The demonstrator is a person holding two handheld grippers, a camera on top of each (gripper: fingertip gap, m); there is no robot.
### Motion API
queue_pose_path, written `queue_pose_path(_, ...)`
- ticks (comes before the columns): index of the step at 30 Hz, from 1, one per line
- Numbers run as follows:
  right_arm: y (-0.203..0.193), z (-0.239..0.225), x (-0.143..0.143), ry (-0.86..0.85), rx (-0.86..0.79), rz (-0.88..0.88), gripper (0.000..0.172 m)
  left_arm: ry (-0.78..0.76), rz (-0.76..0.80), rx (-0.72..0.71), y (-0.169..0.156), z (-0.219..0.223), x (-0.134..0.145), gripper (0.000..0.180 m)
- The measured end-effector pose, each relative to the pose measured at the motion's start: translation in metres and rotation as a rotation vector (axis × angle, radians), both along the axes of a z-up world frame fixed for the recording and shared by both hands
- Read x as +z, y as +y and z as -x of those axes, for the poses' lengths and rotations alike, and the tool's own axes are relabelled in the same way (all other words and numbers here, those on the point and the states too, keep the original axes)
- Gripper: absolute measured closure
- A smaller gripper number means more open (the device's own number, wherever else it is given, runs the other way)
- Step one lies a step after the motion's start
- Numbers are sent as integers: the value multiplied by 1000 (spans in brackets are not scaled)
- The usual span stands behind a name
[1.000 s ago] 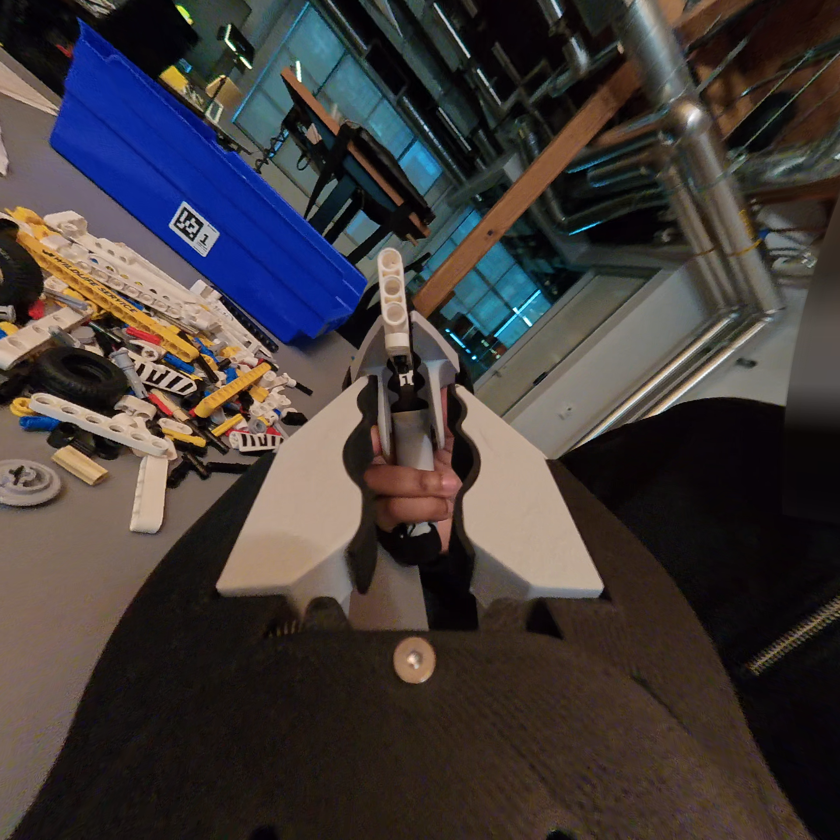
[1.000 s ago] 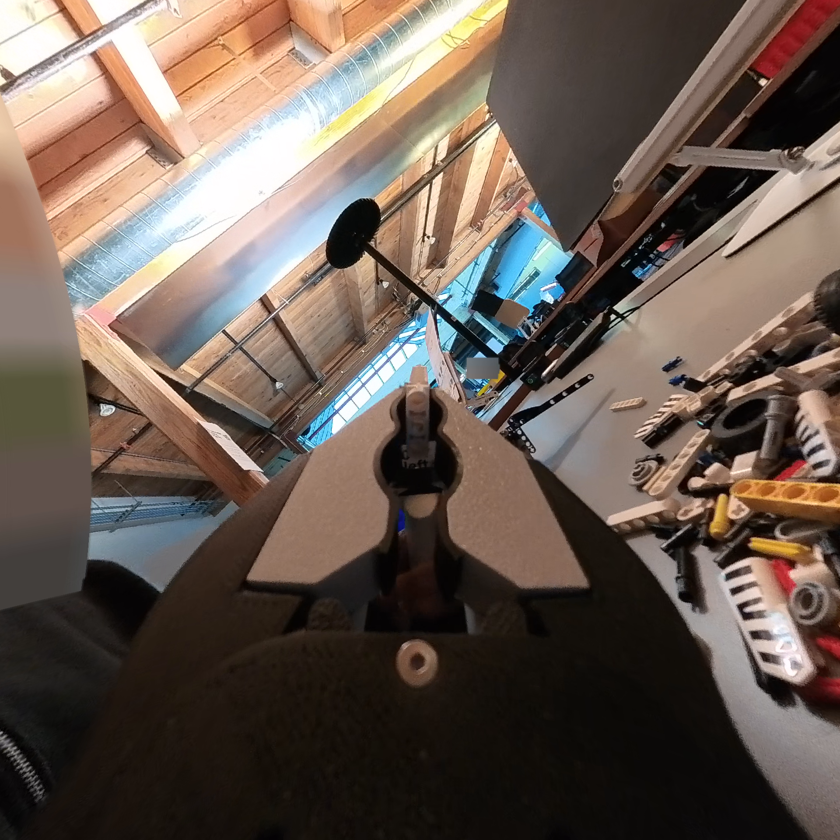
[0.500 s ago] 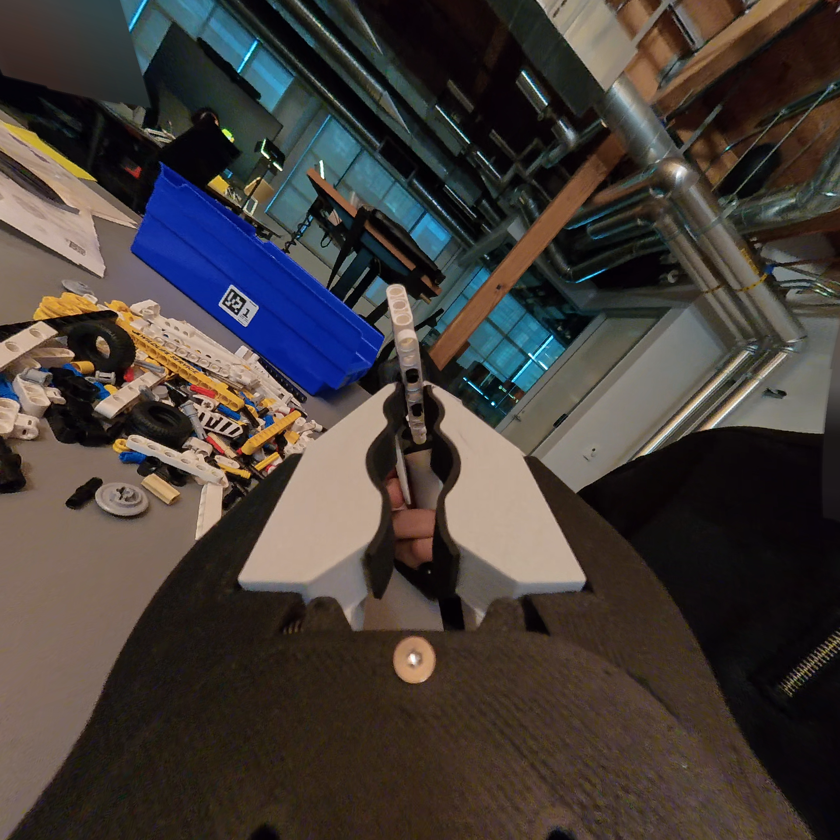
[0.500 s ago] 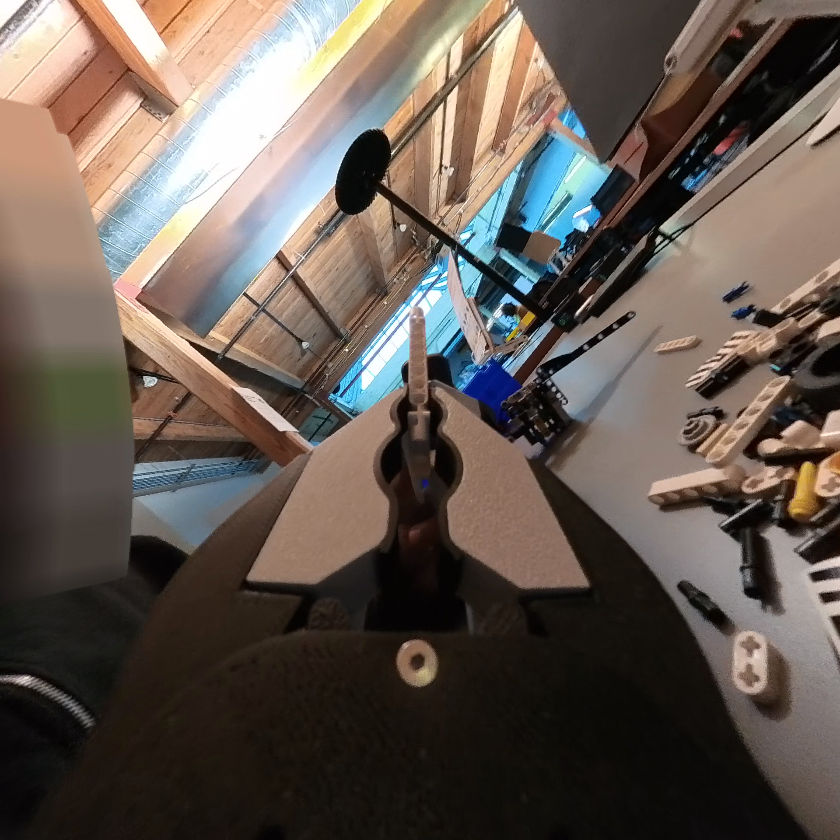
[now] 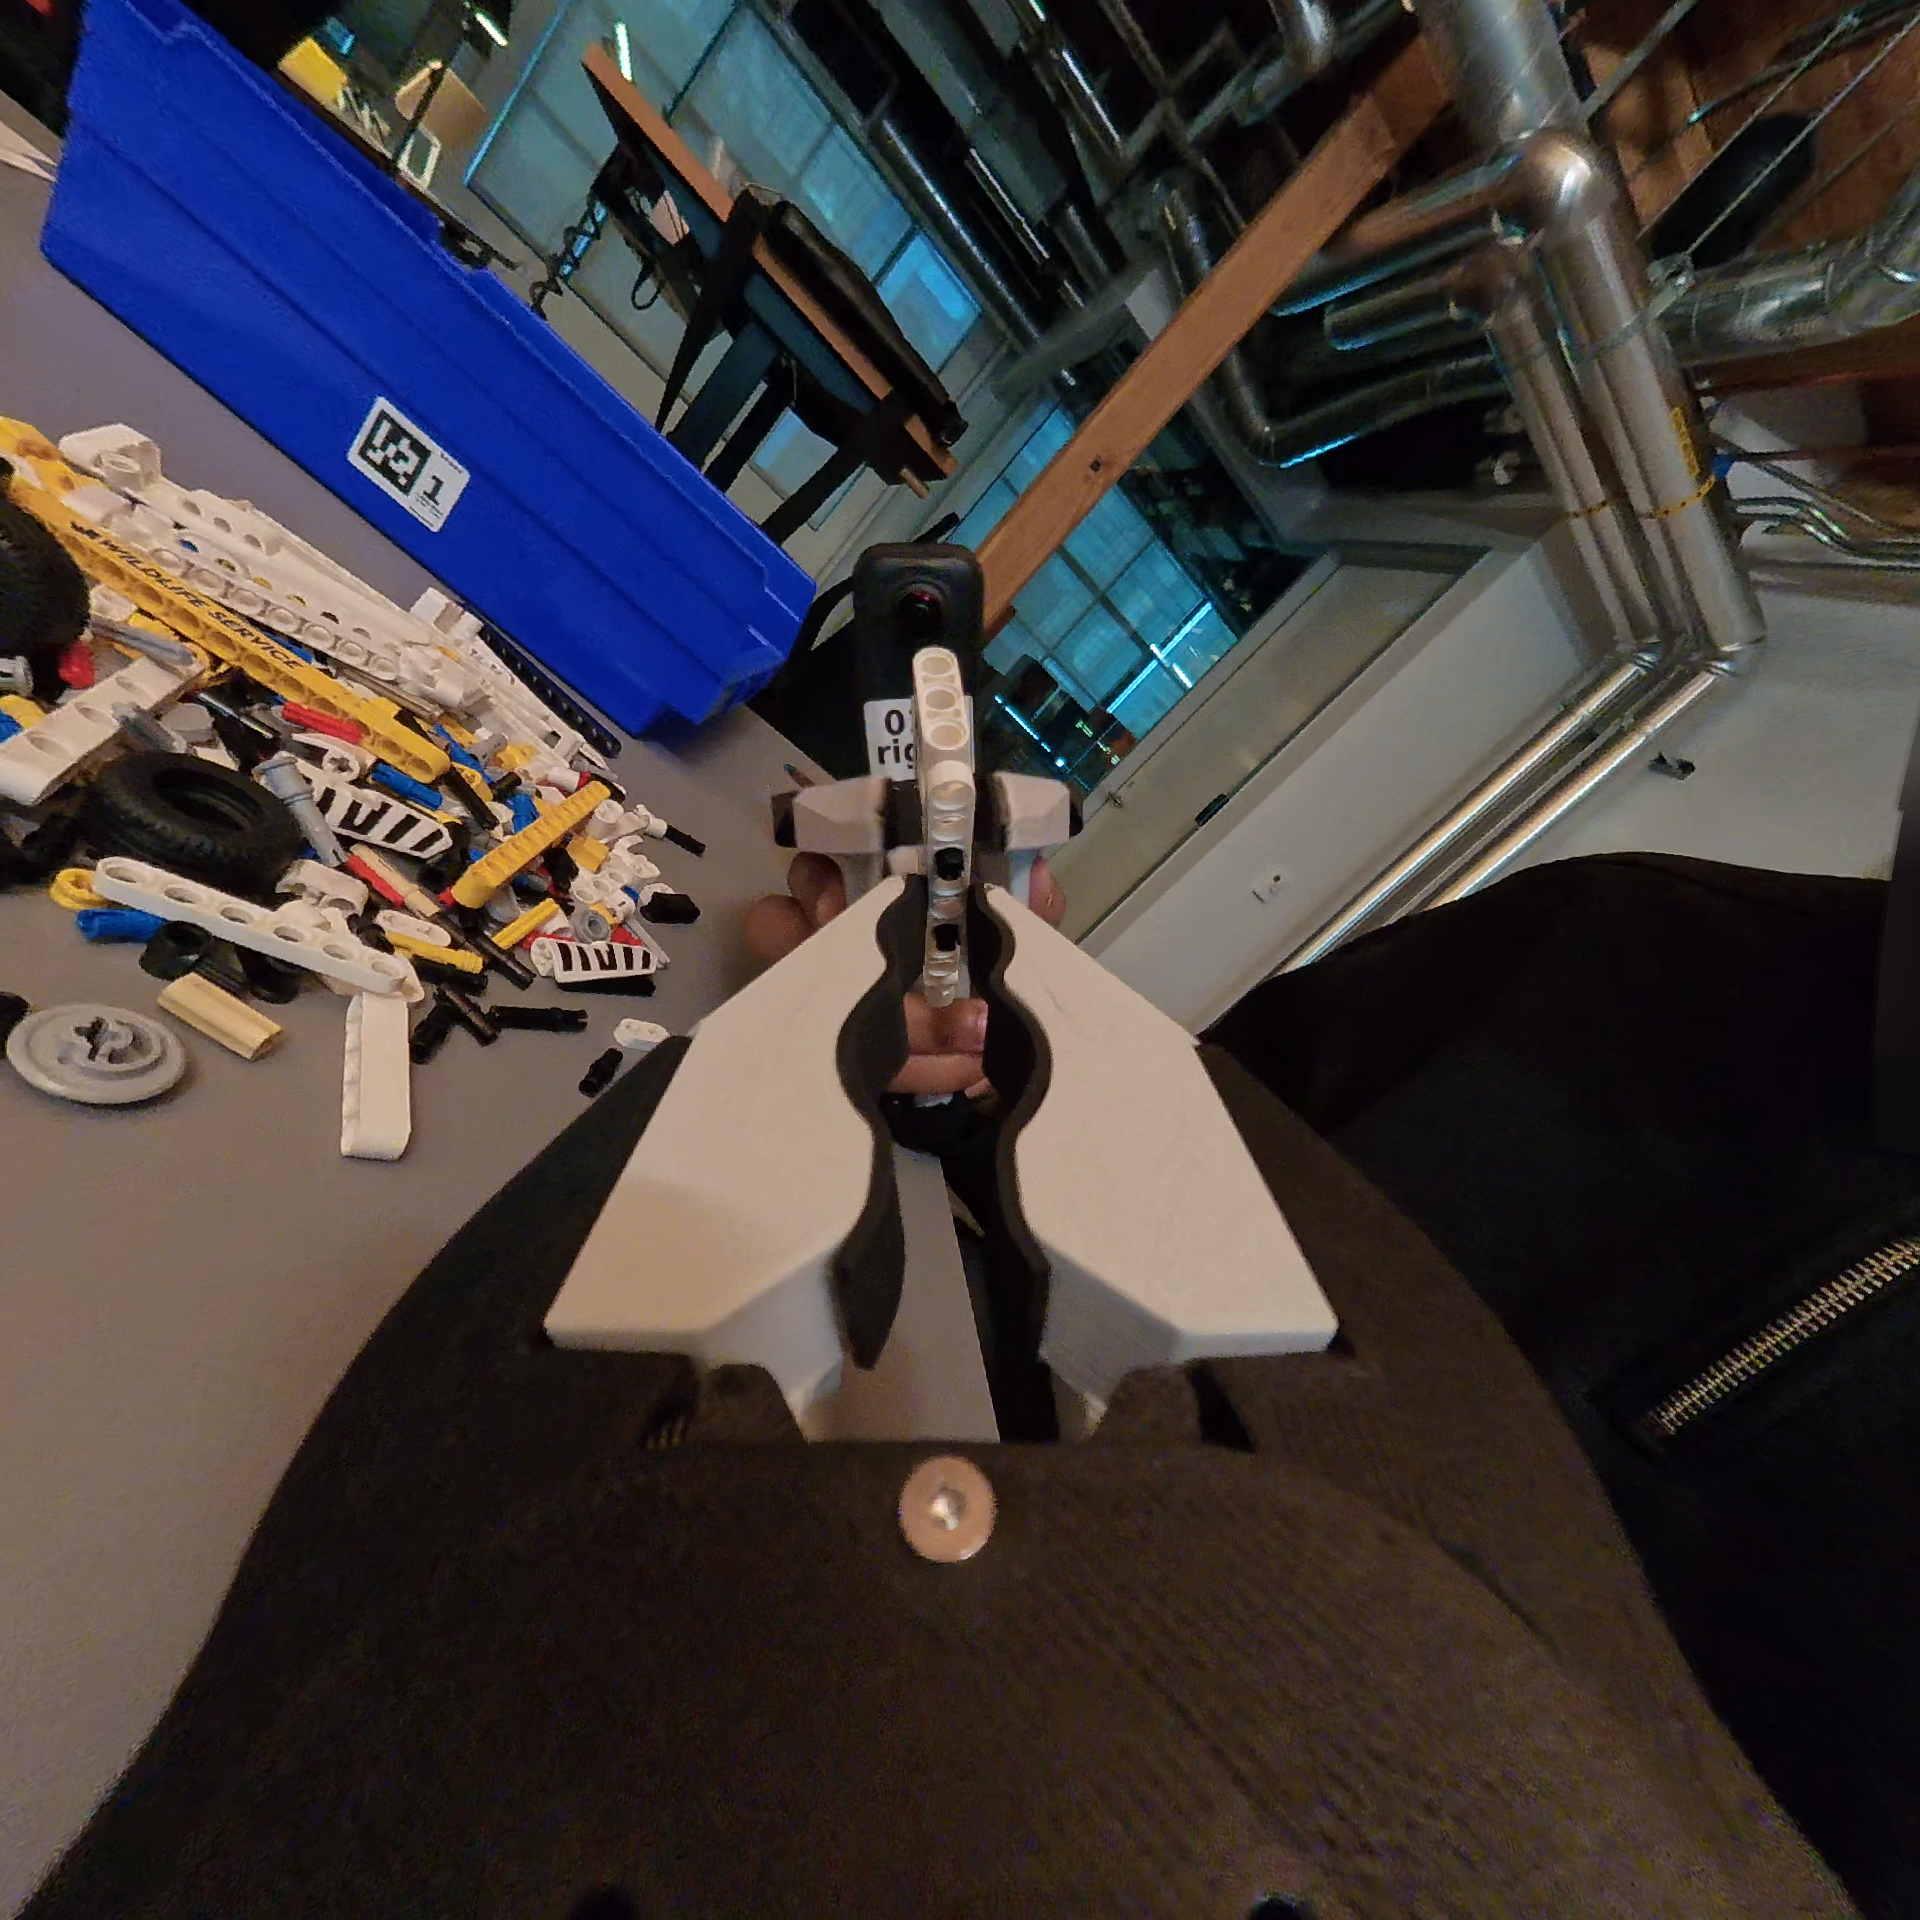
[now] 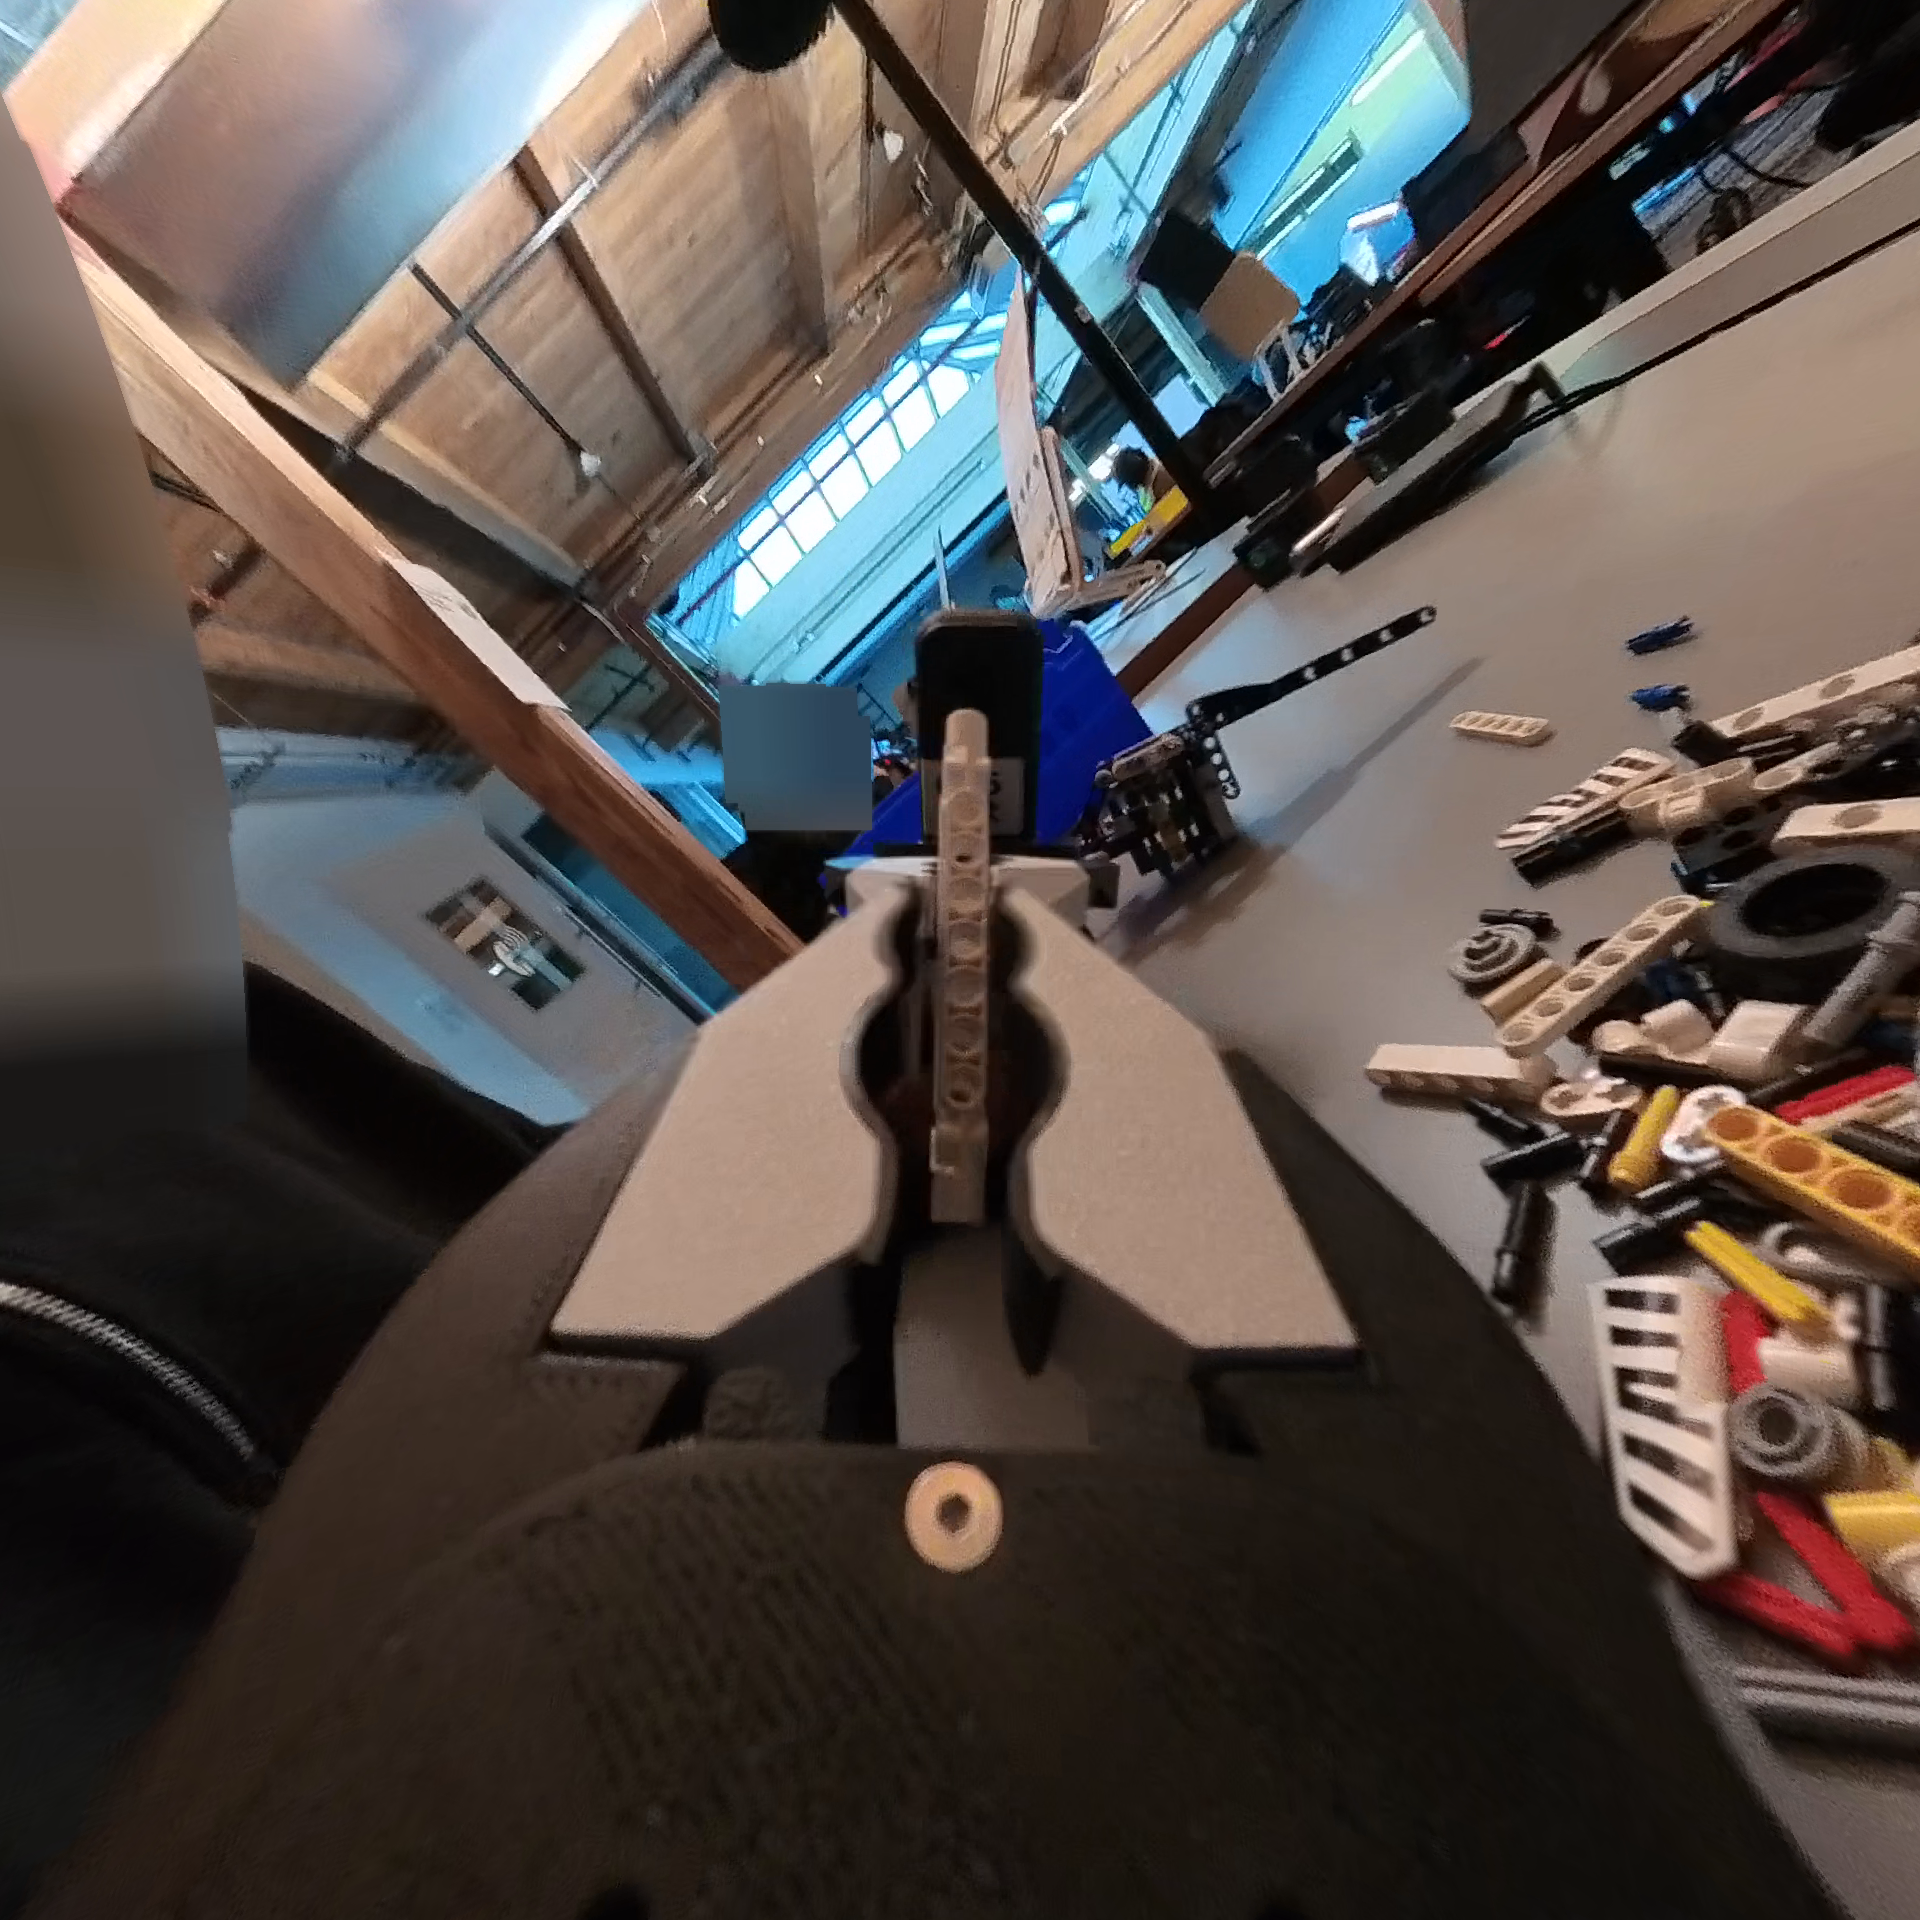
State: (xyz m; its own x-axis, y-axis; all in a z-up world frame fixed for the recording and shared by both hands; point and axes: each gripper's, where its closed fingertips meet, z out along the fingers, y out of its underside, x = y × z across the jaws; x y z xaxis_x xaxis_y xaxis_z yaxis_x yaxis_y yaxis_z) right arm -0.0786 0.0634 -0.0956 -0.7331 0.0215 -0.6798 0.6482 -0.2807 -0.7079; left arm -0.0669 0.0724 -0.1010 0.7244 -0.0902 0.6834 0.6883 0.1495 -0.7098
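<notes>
White plastic is what both my tools are meeting on: a long white beam [image 5: 943, 821] pierced with holes, up in the air above the grey surface [image 5: 156, 1299]. My left tool [image 5: 943, 940] is clamping its lower end, pads pressed on both sides. My right tool [image 6: 961, 935] is straddling the beam from the other end, and I am seeing a sliver of gap beside one pad, so that hold looks slack. If I twist either wrist, the thin beam could lever out and drop into the heap of loose pieces [image 5: 312, 790].
</notes>
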Motion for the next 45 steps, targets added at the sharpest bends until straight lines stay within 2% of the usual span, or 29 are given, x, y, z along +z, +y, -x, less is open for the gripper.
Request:
queue_pose_path(2,-1,0,-1,17,-17,-19,168,-8,-7,2,-1,1,0,177)
queue_pose_path(11,-1,3,3,-12,-35,47,167,14,-26,31,-3,4,4,176)
queue_pose_path(17,1,6,4,-23,-60,63,167,11,-24,17,0,2,3,169)
queue_pose_path(25,2,7,5,-20,-83,73,167,-12,-39,29,-2,5,4,175)
queue_pose_path(33,-4,5,1,20,-101,11,168,14,16,33,2,3,-1,176)
queue_pose_path(45,3,8,-2,-13,-96,-5,168,20,96,7,6,0,-8,173)
